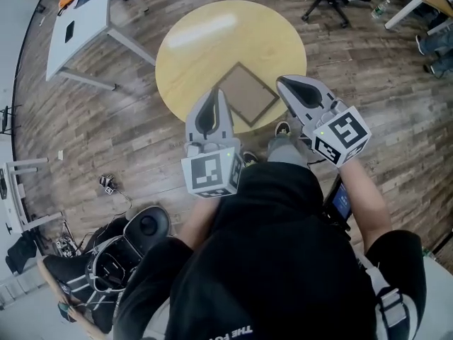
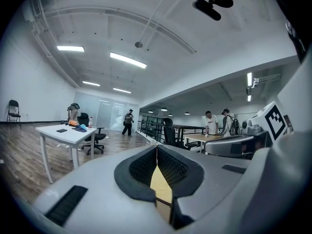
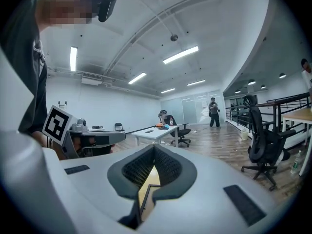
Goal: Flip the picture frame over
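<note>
OK, quick pass: in the head view my left gripper (image 1: 219, 94) sits at centre frame, jaws pointing up the picture, with its marker cube (image 1: 211, 172) just below. The left gripper view shows the black pads (image 2: 141, 172) closed tip to tip with nothing pinched between them, only a sliver of yellow tabletop showing through the slot lower down. My right gripper (image 1: 284, 83) is right of centre and angled toward the upper left, its marker cube (image 1: 343, 134) at the lower right of it. In the right gripper view its jaws are also fully together and empty, and the slot below the tips shows yellow table and a dark edge of the frame. The picture frame (image 1: 245, 92) lies flat on the round yellow table (image 1: 191, 41), near the table's lower edge in the picture, turned corner-on like a diamond with a brownish face up. It shows between the two gripper tips, and neither gripper grips it
</note>
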Tool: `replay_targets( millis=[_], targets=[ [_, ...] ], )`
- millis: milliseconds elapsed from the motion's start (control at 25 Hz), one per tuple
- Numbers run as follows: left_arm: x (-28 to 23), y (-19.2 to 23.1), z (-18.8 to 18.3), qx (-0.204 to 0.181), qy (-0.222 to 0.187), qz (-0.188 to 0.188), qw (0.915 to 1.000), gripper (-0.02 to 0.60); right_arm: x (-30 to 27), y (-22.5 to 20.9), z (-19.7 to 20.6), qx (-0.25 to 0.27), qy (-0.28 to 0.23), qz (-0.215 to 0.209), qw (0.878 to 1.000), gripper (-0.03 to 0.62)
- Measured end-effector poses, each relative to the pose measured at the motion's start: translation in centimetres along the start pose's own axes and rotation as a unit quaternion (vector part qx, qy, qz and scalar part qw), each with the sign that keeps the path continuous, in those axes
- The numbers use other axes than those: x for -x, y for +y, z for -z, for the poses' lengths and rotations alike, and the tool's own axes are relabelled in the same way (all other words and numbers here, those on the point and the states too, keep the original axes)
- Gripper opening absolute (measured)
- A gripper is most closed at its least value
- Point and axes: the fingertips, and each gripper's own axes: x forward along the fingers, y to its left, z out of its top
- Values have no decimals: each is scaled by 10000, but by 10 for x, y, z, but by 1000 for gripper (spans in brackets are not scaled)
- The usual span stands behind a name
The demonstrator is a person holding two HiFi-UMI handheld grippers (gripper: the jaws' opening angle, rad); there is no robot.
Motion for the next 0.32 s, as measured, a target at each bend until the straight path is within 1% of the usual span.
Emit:
replay_targets(
  millis=[120, 320],
  targets=[
    [3, -2, 7, -20, 23, 31, 10000, 23, 2, 0, 6, -20, 20, 28, 10000, 18],
    [1, -11, 2, -50, -65, 1, 10000, 23, 16, -7, 4, 52, 32, 27, 10000, 18]
  ],
)
